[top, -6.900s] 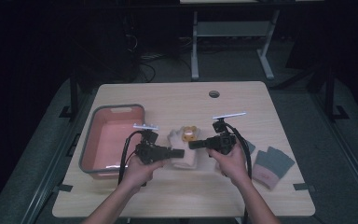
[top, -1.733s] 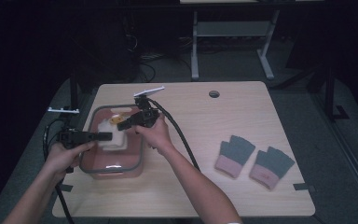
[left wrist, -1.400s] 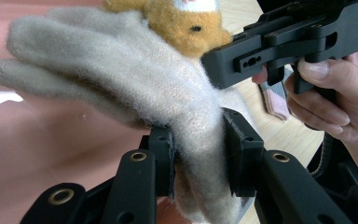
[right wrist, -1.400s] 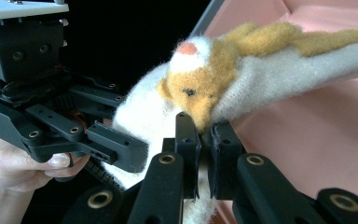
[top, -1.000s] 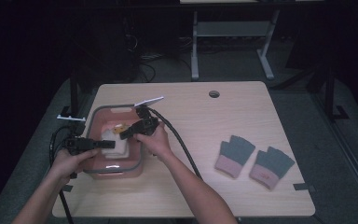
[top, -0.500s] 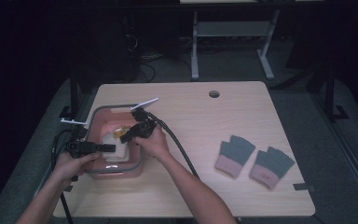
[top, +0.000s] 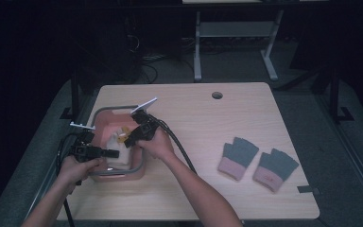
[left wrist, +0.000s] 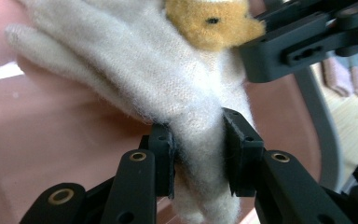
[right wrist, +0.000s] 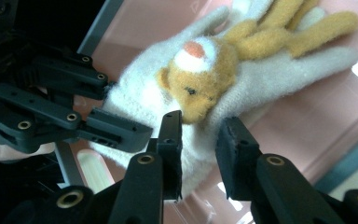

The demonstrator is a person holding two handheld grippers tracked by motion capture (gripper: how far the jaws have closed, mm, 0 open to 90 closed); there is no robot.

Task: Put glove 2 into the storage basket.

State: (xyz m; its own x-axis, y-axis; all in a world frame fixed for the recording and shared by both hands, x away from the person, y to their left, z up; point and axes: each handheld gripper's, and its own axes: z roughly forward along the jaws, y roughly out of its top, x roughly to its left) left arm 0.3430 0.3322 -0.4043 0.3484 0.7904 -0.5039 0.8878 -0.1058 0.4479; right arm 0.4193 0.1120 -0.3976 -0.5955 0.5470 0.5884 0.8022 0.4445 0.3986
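Glove [left wrist: 168,88], white with a bear face, is being lowered into the pink bin [top: 105,117] at the bench's left. Left tool [left wrist: 198,154] is clamped on its cuff; right tool [right wrist: 198,140], jaws just opened, is gripping nothing. Release should be made low, clear of the grey rim, with open bench available rightward.

obj: white fuzzy glove [left wrist: 168,93] w/ tan bear face | loc: in pink bin [top: 105,118] | pose: flat

Left gripper [top: 105,152] lies level, its jaws clamped shut on the glove [left wrist: 177,93]. Right gripper [top: 130,140] angles down from the right forearm; its jaws have just been opening, the glove between them.
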